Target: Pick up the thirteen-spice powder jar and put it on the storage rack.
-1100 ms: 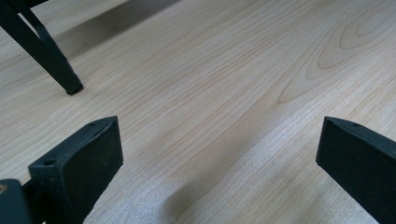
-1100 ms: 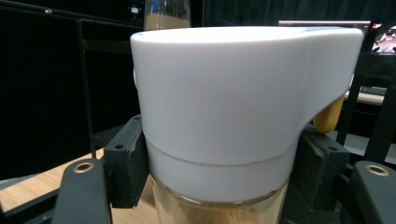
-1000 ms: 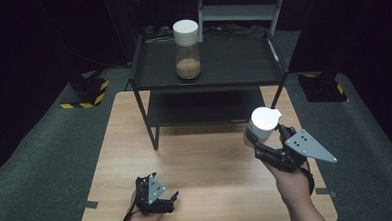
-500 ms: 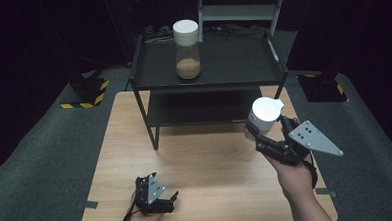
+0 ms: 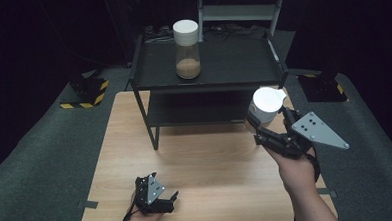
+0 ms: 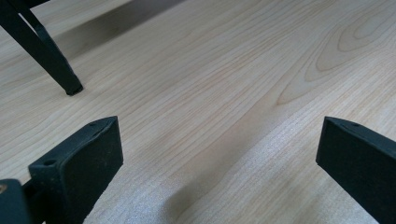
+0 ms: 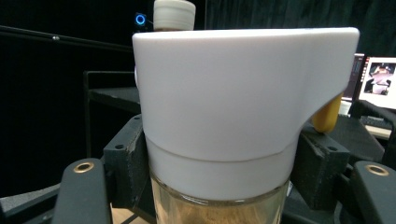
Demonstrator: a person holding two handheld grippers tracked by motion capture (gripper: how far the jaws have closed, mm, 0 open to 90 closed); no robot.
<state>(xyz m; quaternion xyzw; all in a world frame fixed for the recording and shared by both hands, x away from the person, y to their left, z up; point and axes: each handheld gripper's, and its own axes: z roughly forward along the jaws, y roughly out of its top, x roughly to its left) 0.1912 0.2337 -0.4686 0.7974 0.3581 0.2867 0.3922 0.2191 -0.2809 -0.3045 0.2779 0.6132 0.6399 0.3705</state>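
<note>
My right gripper is shut on a glass jar with a white lid, held upright above the table's right side, just in front of the black shelf. In the right gripper view the jar stands between the two black pads, with brown powder showing below the lid. A second white-lidded jar with brown powder stands on the shelf's top. My left gripper rests low near the table's front edge, open, and its fingers have nothing but bare wood between them.
The wooden table has free room in the middle. A shelf leg stands to the left in the left gripper view. Dark carpet surrounds the table, with yellow-black striped bases at the left and a dark base at the right.
My right gripper has risen a little with the jar in it. The left gripper has stayed where it was.
</note>
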